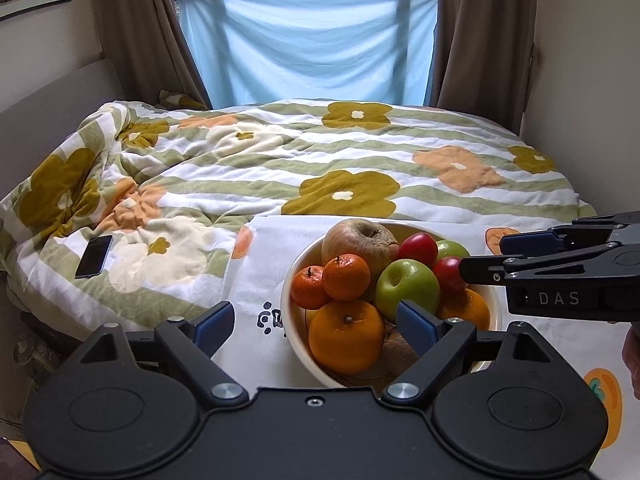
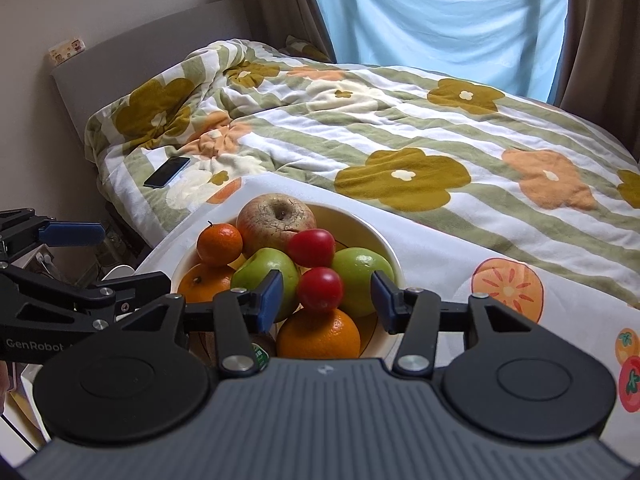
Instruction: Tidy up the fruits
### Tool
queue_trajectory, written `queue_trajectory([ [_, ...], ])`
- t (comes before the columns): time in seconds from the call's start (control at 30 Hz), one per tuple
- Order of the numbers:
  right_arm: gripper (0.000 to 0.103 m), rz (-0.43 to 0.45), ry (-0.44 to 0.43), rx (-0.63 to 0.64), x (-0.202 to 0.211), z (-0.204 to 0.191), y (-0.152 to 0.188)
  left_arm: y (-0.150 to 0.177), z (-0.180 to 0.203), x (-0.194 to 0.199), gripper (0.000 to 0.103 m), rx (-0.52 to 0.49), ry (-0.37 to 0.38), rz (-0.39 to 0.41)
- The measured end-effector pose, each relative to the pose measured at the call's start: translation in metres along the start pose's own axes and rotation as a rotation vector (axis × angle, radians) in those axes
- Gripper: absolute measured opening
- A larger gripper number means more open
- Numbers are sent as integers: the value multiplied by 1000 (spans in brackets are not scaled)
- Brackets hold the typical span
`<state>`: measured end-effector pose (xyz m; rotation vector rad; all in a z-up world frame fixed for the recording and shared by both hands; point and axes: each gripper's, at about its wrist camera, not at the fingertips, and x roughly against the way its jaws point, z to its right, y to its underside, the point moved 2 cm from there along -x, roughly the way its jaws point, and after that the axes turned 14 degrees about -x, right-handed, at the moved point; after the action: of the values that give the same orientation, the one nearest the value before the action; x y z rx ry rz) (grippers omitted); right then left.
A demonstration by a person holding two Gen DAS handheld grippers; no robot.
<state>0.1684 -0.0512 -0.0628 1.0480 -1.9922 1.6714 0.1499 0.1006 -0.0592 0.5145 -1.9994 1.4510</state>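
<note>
Fruit fills a cream bowl (image 1: 495,300) that stands on a white printed cloth (image 1: 264,264) at the near edge of a bed. Only the left wrist view shows both small mandarins (image 1: 346,277) side by side at the bowl's left, with a big orange (image 1: 346,336) in front of them and a brown kiwi (image 1: 398,354) low beside it. The right wrist view alone shows the second green apple (image 2: 362,276) in full at the bowl's right, plus a green sticker on the kiwi (image 2: 262,350). Both views show the wrinkled brownish apple (image 2: 276,224) at the back of the bowl and two small red fruits (image 2: 320,289) near its middle.

The left gripper (image 1: 316,326) hovers at the bowl's near left with its fingers spread wide and empty. The right gripper (image 2: 326,300) hovers over the bowl's near side, fingers parted on either side of the lower red fruit and not touching it.

Behind the bowl lies a striped quilt (image 1: 360,152) with flower prints, a dark phone (image 1: 94,256) resting on it to the bowl's left. Beyond the bed a blue sheet (image 1: 308,44) covers the window between brown curtains (image 1: 480,32)
</note>
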Motion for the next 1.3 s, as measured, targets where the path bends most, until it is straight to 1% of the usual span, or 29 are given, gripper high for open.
queue_trajectory([
  [0.07, 63, 12, 0, -2, 11, 1, 0, -3, 3, 9, 91, 6, 0, 16],
  [0.23, 63, 56, 17, -18, 54, 7, -4, -13, 16, 38, 91, 27, 19, 54],
  [0.43, 64, 108, 71, -64, 127, 21, -2, -31, 38, 83, 91, 20, 41, 90],
  [0.57, 68, 150, 137, -97, 174, 34, 4, -40, 50, 109, 91, 3, 49, 106],
  [0.7, 71, 175, 201, -152, 214, 49, 14, -42, 59, 131, 91, 1, 44, 118],
  [0.77, 78, 187, 239, -176, 234, 56, 22, -40, 63, 142, 91, 0, 44, 121],
  [0.83, 82, 198, 273, -189, 250, 60, 32, -37, 68, 152, 93, -5, 38, 122],
  [0.9, 88, 204, 305, -212, 263, 65, 41, -32, 75, 161, 95, -20, 31, 122],
  [0.93, 93, 205, 316, -224, 268, 67, 46, -30, 78, 164, 95, -26, 32, 124],
  [0.97, 98, 205, 330, -239, 273, 70, 50, -27, 81, 168, 97, -31, 34, 126],
  [1.03, 103, 199, 350, -266, 279, 74, 60, -21, 87, 175, 101, -36, 31, 133],
  [1.07, 103, 190, 360, -276, 282, 76, 66, -19, 88, 177, 103, -37, 22, 135],
  [1.13, 103, 174, 374, -289, 284, 77, 75, -13, 93, 181, 103, -47, -4, 134],
  [1.3, 103, 141, 382, -293, 283, 77, 90, -4, 101, 182, 103, -69, -21, 97],
])
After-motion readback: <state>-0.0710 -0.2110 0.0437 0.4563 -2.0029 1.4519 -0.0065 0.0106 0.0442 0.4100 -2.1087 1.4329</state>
